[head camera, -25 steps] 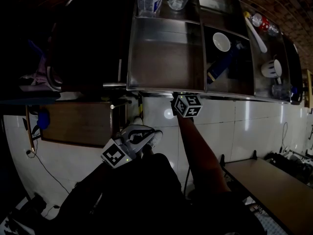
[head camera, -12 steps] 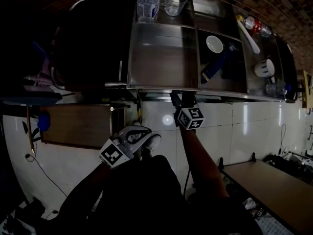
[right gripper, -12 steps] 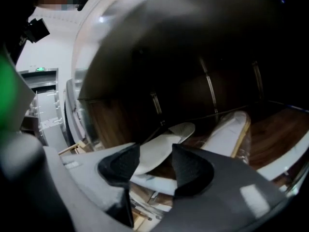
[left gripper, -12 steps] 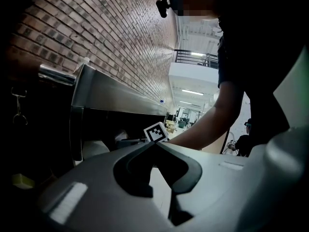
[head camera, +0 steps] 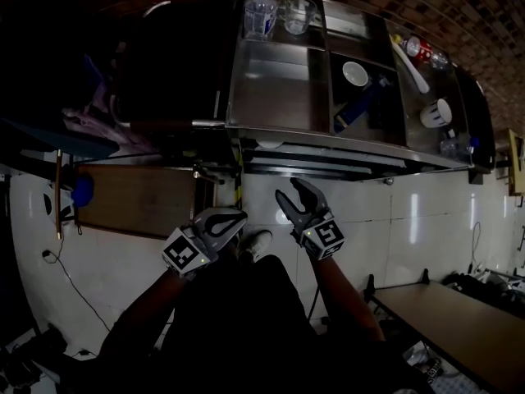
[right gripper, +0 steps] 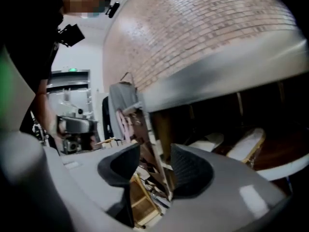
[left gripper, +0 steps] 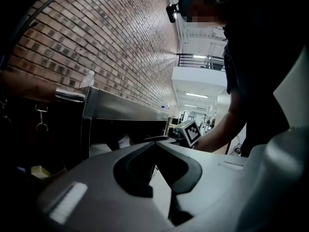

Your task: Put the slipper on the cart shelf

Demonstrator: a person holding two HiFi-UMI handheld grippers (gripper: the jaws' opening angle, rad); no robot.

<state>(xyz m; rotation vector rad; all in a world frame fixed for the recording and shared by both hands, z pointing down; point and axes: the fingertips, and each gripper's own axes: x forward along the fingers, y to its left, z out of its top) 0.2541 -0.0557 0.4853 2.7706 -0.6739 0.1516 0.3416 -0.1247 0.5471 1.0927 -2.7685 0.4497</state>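
Head view, left gripper (head camera: 232, 217): jaws together, nothing in them, low in front of the cart (head camera: 328, 138).
Head view, right gripper (head camera: 289, 189): jaws apart, nothing between them, just short of the cart.
Head view, writing: the bottle (head camera: 260, 13) far beyond both grippers has a blue label, unreadable.
Left gripper view, left gripper (left gripper: 154, 143): tips meet; the pale shape ahead inside the cart (left gripper: 120, 111) is probably the slipper (left gripper: 123, 142), though the light is dim.
Right gripper view, right gripper (right gripper: 155, 149): stands wide, empty; the slipper (right gripper: 206, 141) lies ahead and to the right on the shelf (right gripper: 275, 156), clear of the jaws.
Writing, gripper views: none legible.
Risk: a swing of the spread right jaws under the cart top could catch the slipper and drag it off.
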